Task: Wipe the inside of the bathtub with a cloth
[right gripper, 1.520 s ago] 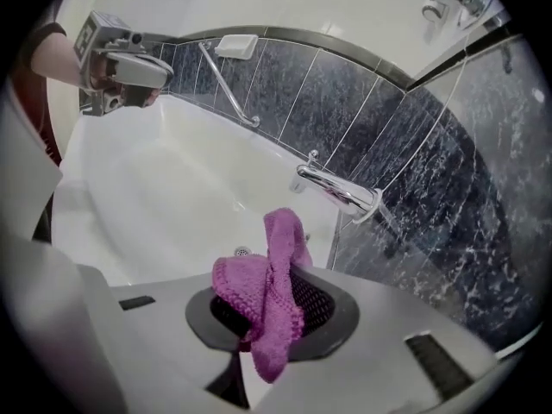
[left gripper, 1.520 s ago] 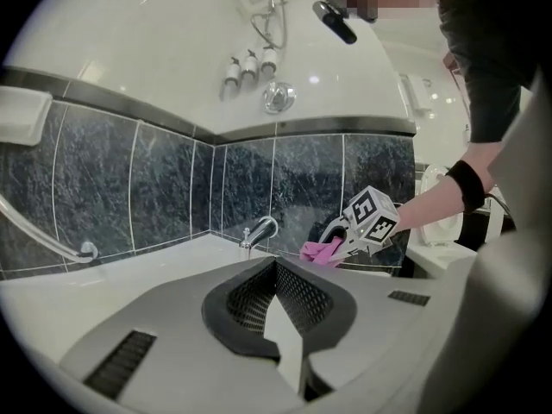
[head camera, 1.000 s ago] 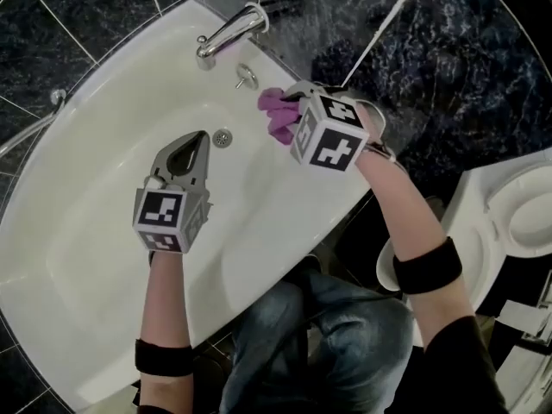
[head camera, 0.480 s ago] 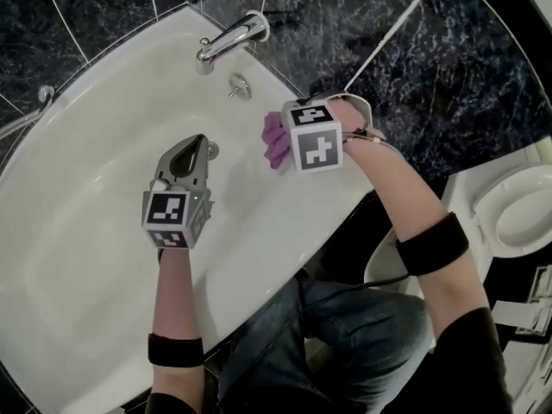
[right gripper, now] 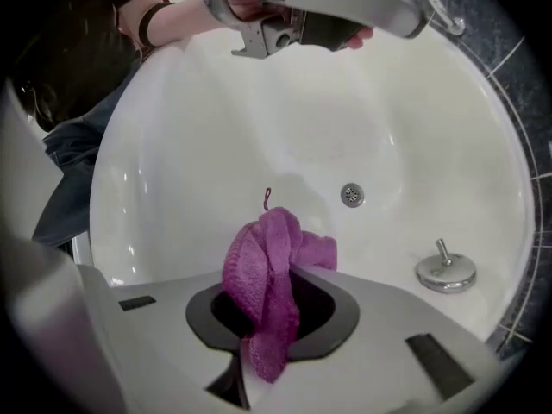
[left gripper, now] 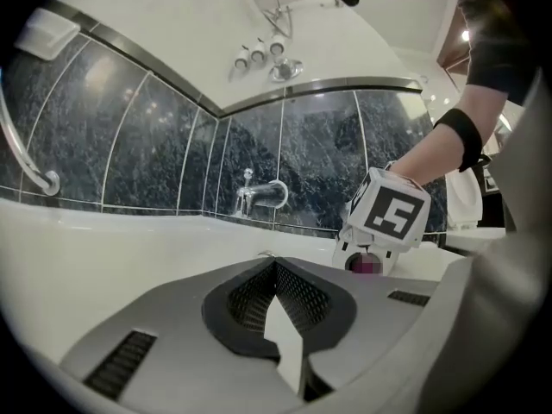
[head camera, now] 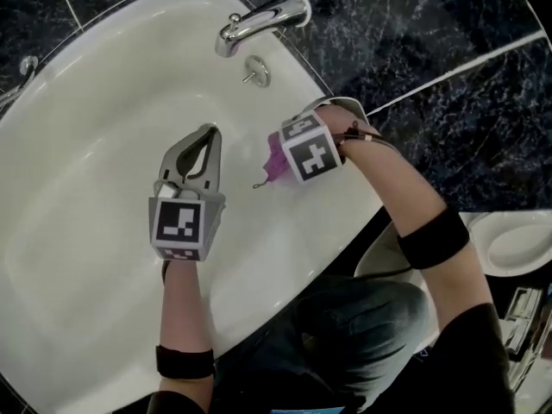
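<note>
jaws of the right gripper (right gripper: 259,365) pinch a bunched purple cloth (right gripper: 266,270), held close to the sloping inner wall of the white bathtub (head camera: 95,136), near the rim on the tap (head camera: 263,17) side. jaws of the left gripper (left gripper: 289,356) are pressed together with nothing between them, over the tub's middle.

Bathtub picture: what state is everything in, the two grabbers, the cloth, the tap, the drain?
left gripper, shut, empty
right gripper, shut on the cloth
cloth, bunched between the jaws
tap, no water running
drain, uncovered
bathtub, holds no water
</note>
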`<action>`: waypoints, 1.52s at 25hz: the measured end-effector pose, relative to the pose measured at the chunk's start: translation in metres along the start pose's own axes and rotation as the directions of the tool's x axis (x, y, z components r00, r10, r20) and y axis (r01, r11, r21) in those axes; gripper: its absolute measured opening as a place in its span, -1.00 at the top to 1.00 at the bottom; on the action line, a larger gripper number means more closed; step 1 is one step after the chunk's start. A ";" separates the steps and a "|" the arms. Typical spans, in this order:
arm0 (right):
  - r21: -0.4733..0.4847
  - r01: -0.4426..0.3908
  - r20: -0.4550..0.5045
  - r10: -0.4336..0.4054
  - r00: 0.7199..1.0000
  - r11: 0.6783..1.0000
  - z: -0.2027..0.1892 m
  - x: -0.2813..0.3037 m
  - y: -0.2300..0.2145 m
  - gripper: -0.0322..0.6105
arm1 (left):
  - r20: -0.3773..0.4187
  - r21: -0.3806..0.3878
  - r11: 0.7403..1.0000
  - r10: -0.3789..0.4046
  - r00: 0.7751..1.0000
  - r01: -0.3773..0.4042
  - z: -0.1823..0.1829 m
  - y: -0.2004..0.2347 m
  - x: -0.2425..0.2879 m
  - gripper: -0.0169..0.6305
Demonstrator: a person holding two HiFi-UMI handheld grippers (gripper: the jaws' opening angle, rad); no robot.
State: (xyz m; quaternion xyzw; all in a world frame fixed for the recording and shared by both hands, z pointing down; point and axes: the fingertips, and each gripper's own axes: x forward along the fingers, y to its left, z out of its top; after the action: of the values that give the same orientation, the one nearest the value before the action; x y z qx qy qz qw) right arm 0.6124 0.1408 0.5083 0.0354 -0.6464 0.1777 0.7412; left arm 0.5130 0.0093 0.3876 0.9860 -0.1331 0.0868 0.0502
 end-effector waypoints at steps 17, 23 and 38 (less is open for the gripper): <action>-0.125 -0.308 -0.142 0.290 0.947 0.943 0.053 0.127 -0.026 0.63 | -0.005 -0.080 0.985 0.152 0.988 -0.152 0.000 0.046 -0.011 0.95; -0.200 -0.362 -0.228 0.316 0.921 0.911 0.078 0.185 -0.035 0.63 | -0.082 -0.165 0.960 0.214 0.973 -0.225 -0.027 0.074 -0.019 0.95; -0.239 -0.340 -0.204 0.295 0.933 0.910 0.099 0.217 -0.039 0.63 | -0.150 -0.169 0.951 0.234 0.960 -0.259 -0.053 0.088 -0.020 0.95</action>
State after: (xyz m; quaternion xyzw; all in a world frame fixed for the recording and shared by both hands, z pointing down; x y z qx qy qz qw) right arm 0.5530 0.1241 0.7415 -0.1866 -0.5988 0.2085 0.7504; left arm 0.4620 -0.0638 0.4421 0.9449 -0.2595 0.1427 0.1398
